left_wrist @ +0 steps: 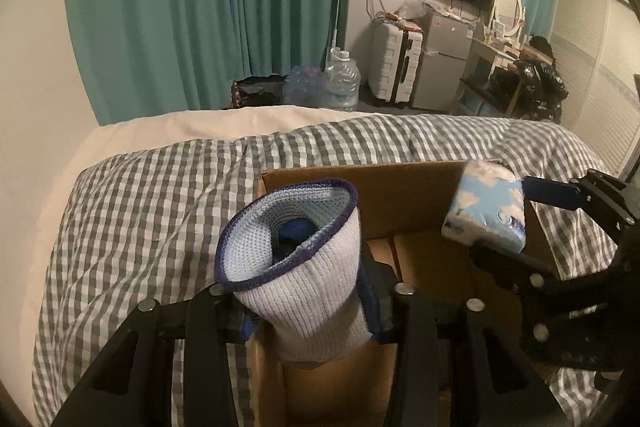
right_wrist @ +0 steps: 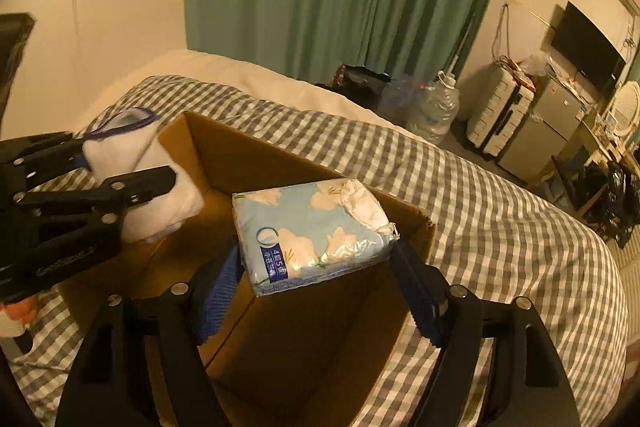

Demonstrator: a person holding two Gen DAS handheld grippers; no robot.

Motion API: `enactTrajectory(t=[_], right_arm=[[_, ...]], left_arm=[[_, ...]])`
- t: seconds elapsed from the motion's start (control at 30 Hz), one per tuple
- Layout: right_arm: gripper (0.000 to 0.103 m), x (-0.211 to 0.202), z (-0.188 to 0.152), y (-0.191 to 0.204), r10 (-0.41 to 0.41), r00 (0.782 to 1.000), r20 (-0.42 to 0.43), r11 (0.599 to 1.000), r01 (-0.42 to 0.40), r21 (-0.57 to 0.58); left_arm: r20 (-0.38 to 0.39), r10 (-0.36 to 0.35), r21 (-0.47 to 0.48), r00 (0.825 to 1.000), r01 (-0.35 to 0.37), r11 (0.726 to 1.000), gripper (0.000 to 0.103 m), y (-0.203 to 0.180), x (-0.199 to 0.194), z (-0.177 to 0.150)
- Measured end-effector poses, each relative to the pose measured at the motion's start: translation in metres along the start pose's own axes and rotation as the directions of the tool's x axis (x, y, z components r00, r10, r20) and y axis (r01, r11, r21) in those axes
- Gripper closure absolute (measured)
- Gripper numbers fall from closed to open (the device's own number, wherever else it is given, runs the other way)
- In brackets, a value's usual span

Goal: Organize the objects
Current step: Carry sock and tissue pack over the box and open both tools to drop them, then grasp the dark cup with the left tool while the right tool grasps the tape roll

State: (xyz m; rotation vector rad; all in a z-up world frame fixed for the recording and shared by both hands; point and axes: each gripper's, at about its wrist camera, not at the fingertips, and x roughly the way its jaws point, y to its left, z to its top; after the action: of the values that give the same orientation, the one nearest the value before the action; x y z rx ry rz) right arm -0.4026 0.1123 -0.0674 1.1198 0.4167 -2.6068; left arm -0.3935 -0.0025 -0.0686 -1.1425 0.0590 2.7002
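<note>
- The left gripper [left_wrist: 308, 311] was clamped on a white knit sock [left_wrist: 304, 267], low in the frame's centre.
- The right gripper [right_wrist: 316, 279] pinched a blue tissue pack [right_wrist: 312, 227] mid-frame, above the open cardboard box [right_wrist: 304, 331] on the checkered duvet [right_wrist: 500, 227].

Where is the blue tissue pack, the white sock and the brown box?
Blue flowered tissue pack [right_wrist: 308, 227]: right wrist view, top face.
White knitted sock with purple rim [left_wrist: 308, 291]: left wrist view, ribbed side.
Brown cardboard box [right_wrist: 256, 163]: right wrist view, inner far wall.
</note>
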Motion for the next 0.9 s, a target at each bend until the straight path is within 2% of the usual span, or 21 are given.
enactTrajectory(t=[0.03, 0.07, 0.13, 0.3, 0.47, 0.53, 0.73, 0.83, 0.9], right_arm=[[0.016, -0.006, -0.001, 0.000, -0.001, 1.000, 0.016, 1.000, 0.000, 0.003], [0.009, -0.013, -0.003, -0.001, -0.005, 0.999, 0.034, 1.000, 0.005, 0.012], [0.009, -0.030, -0.004, -0.002, -0.003, 0.998, 0.066, 1.000, 0.001, 0.019], [0.008, -0.085, -0.012, -0.007, -0.037, 0.995, 0.088, 0.999, 0.035, 0.023], [0.008, -0.138, -0.033, -0.014, -0.126, 0.989, 0.081, 0.991, 0.121, 0.058], [0.008, -0.151, -0.048, -0.014, -0.121, 0.991, 0.054, 0.990, 0.117, 0.080], [0.008, -0.159, -0.103, 0.000, -0.066, 0.997, 0.038, 0.989, 0.060, 0.138], [0.008, -0.142, -0.123, 0.016, -0.075, 0.997, 0.000, 0.990, 0.075, 0.120], [0.008, -0.130, -0.135, 0.024, -0.090, 0.996, -0.026, 0.989, 0.093, 0.112]], left_arm=[[0.002, -0.014, -0.009, 1.000, 0.014, 1.000, 0.049, 0.000, -0.002, 0.000], [0.000, -0.029, -0.014, 1.000, 0.029, 0.999, 0.035, 0.000, -0.004, 0.000], [0.010, -0.013, -0.013, 1.000, 0.013, 1.000, 0.015, -0.003, -0.015, -0.001], [0.052, 0.008, 0.010, 0.999, -0.008, 1.000, 0.014, -0.008, -0.061, 0.002], [0.083, 0.128, -0.009, 0.988, -0.127, 0.992, 0.010, -0.011, -0.113, -0.008], [0.078, 0.165, -0.016, 0.983, -0.164, 0.986, 0.010, -0.011, -0.129, -0.023], [0.050, 0.096, -0.071, 0.994, -0.093, 0.993, 0.010, -0.012, -0.148, -0.077], [0.027, 0.105, -0.119, 0.994, -0.101, 0.988, 0.010, -0.015, -0.141, -0.102], [0.017, 0.135, -0.121, 0.991, -0.132, 0.984, 0.010, -0.019, -0.131, -0.120]])
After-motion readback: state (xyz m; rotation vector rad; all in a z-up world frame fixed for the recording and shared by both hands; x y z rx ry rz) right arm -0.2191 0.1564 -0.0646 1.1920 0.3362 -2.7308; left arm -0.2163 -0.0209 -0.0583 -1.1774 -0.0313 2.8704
